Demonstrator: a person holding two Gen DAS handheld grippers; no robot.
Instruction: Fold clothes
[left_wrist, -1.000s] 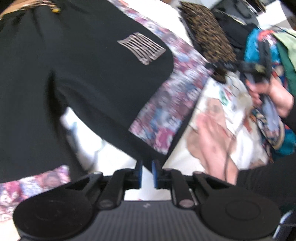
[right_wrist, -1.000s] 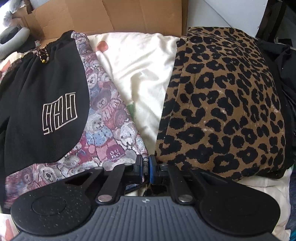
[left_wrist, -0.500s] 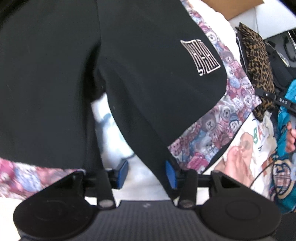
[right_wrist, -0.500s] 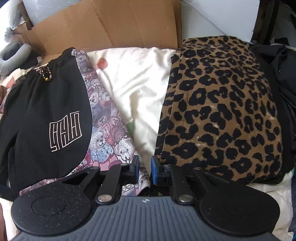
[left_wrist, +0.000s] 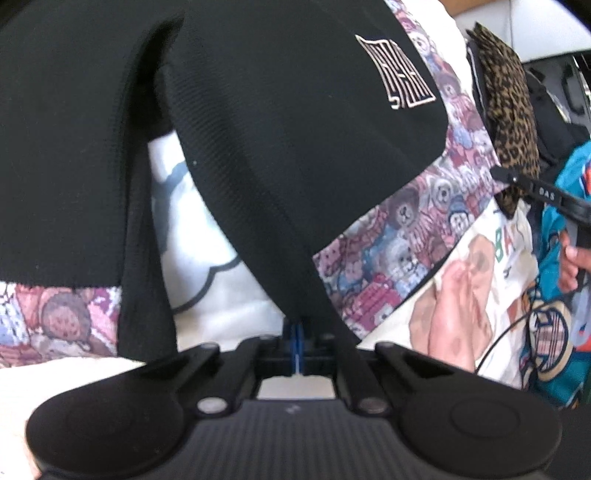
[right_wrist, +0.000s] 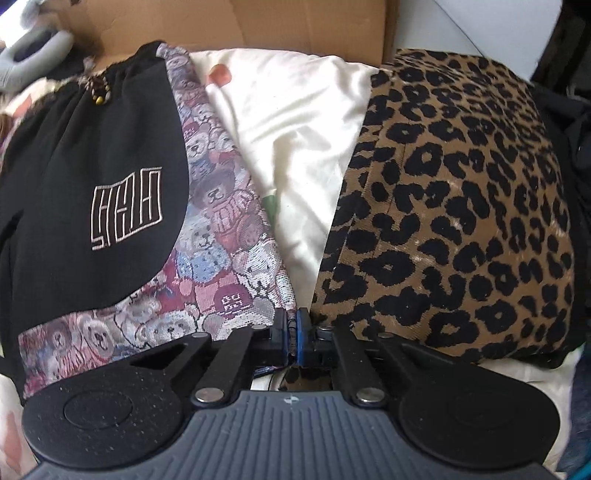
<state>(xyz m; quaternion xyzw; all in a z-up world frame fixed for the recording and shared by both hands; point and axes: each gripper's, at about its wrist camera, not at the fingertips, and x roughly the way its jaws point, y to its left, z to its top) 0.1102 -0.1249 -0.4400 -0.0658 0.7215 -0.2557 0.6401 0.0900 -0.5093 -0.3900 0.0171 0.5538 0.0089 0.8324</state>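
At the bottom centre of each wrist view, the left gripper (left_wrist: 297, 341) and right gripper (right_wrist: 291, 341) pinch the shorts (right_wrist: 110, 192) at their near hem corners (legs running up-frame toward the waistband).

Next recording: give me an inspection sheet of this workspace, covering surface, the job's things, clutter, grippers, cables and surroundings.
Surface: cream bedding with cartoon prints, rumpled.
Job's things: black shorts with teddy-bear panels, spread flat; folded leopard-print garment lying beside them, a strip of bedding between.
Clutter: teal printed garment at the edge; dark clothes behind the leopard piece.
Grippers: left gripper shut on the black inner hem of the shorts; right gripper shut on the shorts' teddy-bear hem corner.
Cables: thin black cable trailing over the bedding.
Surroundings: cardboard behind the bedding; grey neck pillow; a bare foot on the bedding.
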